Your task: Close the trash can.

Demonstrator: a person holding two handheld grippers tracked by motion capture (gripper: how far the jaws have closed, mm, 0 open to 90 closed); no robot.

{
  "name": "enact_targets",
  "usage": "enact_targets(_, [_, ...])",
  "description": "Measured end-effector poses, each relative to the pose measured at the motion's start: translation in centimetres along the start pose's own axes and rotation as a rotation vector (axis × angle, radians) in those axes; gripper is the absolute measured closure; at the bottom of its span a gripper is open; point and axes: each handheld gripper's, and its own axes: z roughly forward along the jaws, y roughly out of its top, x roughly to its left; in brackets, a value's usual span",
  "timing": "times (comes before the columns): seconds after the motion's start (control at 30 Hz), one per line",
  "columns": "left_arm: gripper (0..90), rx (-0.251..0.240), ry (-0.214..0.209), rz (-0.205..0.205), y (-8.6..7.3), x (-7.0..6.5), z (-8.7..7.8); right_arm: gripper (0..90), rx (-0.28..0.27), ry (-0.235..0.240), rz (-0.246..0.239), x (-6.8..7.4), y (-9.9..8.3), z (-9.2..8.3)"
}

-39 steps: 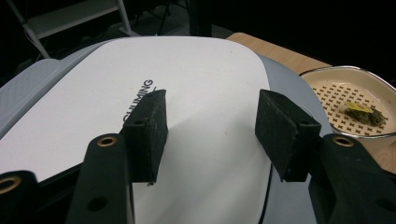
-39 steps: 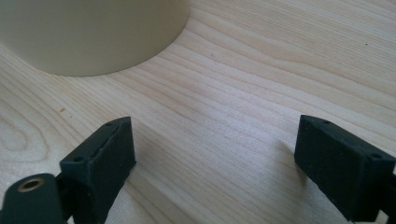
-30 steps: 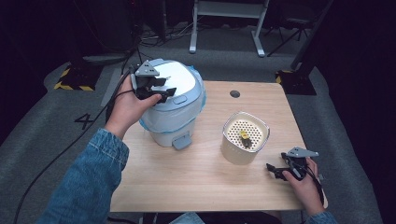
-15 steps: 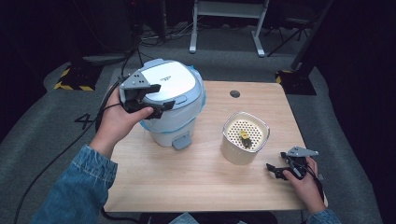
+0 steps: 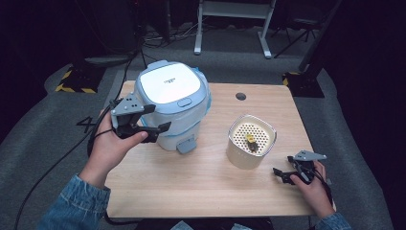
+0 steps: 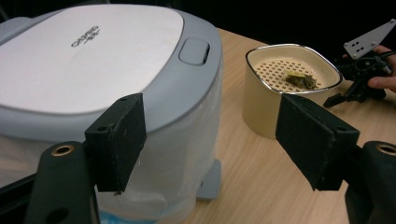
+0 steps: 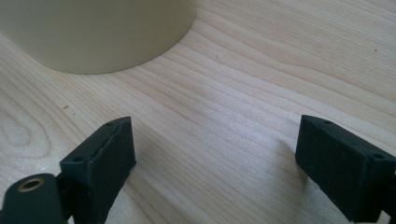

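A bin with a white lid (image 5: pixel 168 85) (image 6: pixel 93 56) and a pale blue body lined with clear plastic stands at the table's back left, lid down. My left gripper (image 5: pixel 157 118) (image 6: pixel 215 126) hovers by the bin's near-left side. Its jaws have just been opening; they are open with nothing between them. A cream container (image 5: pixel 251 141) (image 6: pixel 261 107) (image 7: pixel 98 32) with a perforated insert stands to the right, a small dark-yellow scrap (image 5: pixel 250 140) (image 6: pixel 300 80) lying in it. My right gripper (image 5: pixel 279 176) (image 7: pixel 210 149) rests low on the table near the container, open and empty.
The wooden table (image 5: pixel 201 187) has a small round cable hole (image 5: pixel 241 96) at the back. Its near half is bare wood. A cable trails off the left edge. Dark floor, a metal stand and hazard-striped blocks lie beyond the table.
My left hand has come off the bin's lid and drawn back toward the near-left side, its jaws spreading wider. The right hand has stayed put.
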Motion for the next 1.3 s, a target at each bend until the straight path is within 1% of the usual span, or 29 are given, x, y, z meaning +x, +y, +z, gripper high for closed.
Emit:
enact_targets(0.17, [23.6, 0.001, 0.012, -0.016, -1.6, -0.4, -0.6, 12.1, 0.000, 0.000, 0.000, 0.0, 0.0, 0.0])
enact_targets(0.33, [22.1, 0.000, 0.013, -0.040, -3.6, -0.4, -0.9, 12.0, 0.000, 0.000, 0.000, 0.0, 0.0, 0.0])
enact_targets(0.47, [21.6, 0.004, 0.032, -0.051, -5.5, -0.1, -1.2, 12.0, 0.000, -0.001, 0.000, 0.0, 0.0, 0.0])
enact_targets(0.5, [21.4, 0.012, 0.039, -0.055, -6.4, 0.1, -1.2, 12.0, 0.000, -0.001, 0.000, 0.0, 0.0, 0.0])
enact_targets(0.57, [20.9, 0.012, 0.041, -0.057, -6.7, 0.2, -1.2, 12.0, 0.000, -0.002, -0.001, 0.0, 0.0, 0.0])
enact_targets(0.63, [20.9, 0.005, 0.049, -0.072, -7.9, 0.5, -1.3, 12.0, 0.000, -0.002, 0.000, 0.0, 0.0, 0.0])
enact_targets(0.67, [20.9, 0.002, 0.058, -0.085, -8.8, 0.7, -1.2, 12.0, 0.000, -0.002, 0.000, 0.0, 0.0, 0.0])
enact_targets(0.73, [21.0, 0.008, 0.061, -0.094, -9.6, 0.9, -1.0, 12.1, 0.000, -0.002, 0.000, 0.0, 0.0, 0.0])
enact_targets(0.77, [21.0, 0.008, 0.061, -0.094, -9.6, 0.9, -1.0, 12.1, 0.000, -0.002, 0.000, 0.0, 0.0, 0.0])
enact_targets(0.8, [21.0, 0.012, 0.065, -0.107, -10.5, 1.0, -0.8, 12.0, 0.000, -0.002, 0.000, 0.0, 0.0, 0.0])
enact_targets(0.83, [21.0, 0.012, 0.065, -0.107, -10.5, 1.0, -0.8, 12.1, 0.000, -0.002, 0.000, 0.0, 0.0, 0.0])
enact_targets(0.87, [21.0, 0.015, 0.064, -0.118, -11.2, 1.0, -0.6, 12.1, 0.000, -0.003, 0.000, 0.0, 0.0, 0.0])
enact_targets(0.93, [21.1, 0.026, 0.059, -0.116, -11.9, 1.1, -0.4, 12.2, 0.000, -0.004, 0.000, 0.0, 0.0, 0.0])
enact_targets(0.97, [21.0, 0.026, 0.059, -0.116, -11.9, 1.1, -0.4, 12.2, -0.001, -0.004, 0.000, 0.0, 0.0, 0.0])
enact_targets(1.0, [20.9, 0.034, 0.055, -0.131, -12.5, 1.2, -0.2, 12.3, -0.001, -0.004, 0.000, 0.0, 0.0, 0.0])
enact_targets(1.03, [20.9, 0.034, 0.055, -0.131, -12.5, 1.2, -0.2, 12.3, -0.001, -0.004, 0.000, 0.0, 0.0, 0.0])
enact_targets(1.07, [20.9, 0.044, 0.052, -0.143, -12.8, 1.3, -0.1, 12.3, -0.001, -0.005, 0.000, 0.1, 0.0, 0.0])
enact_targets(1.1, [20.8, 0.055, 0.054, -0.147, -13.1, 1.3, 0.0, 12.3, -0.001, -0.005, 0.000, 0.1, 0.0, 0.0])
enact_targets(1.17, [20.6, 0.068, 0.064, -0.170, -13.9, 1.5, 0.4, 12.3, -0.001, -0.005, 0.000, 0.1, 0.0, 0.0])
enact_targets(1.23, [20.5, 0.076, 0.063, -0.174, -14.1, 1.5, 0.4, 12.3, -0.001, -0.005, 0.000, 0.1, 0.0, 0.0])
enact_targets(1.27, [20.4, 0.091, 0.064, -0.189, -14.9, 1.6, 0.9, 12.3, -0.001, -0.005, 0.001, 0.1, 0.0, 0.0])
enact_targets(1.3, [20.4, 0.103, 0.067, -0.194, -15.3, 1.6, 1.1, 12.3, -0.001, -0.005, 0.001, 0.1, 0.0, 0.0])
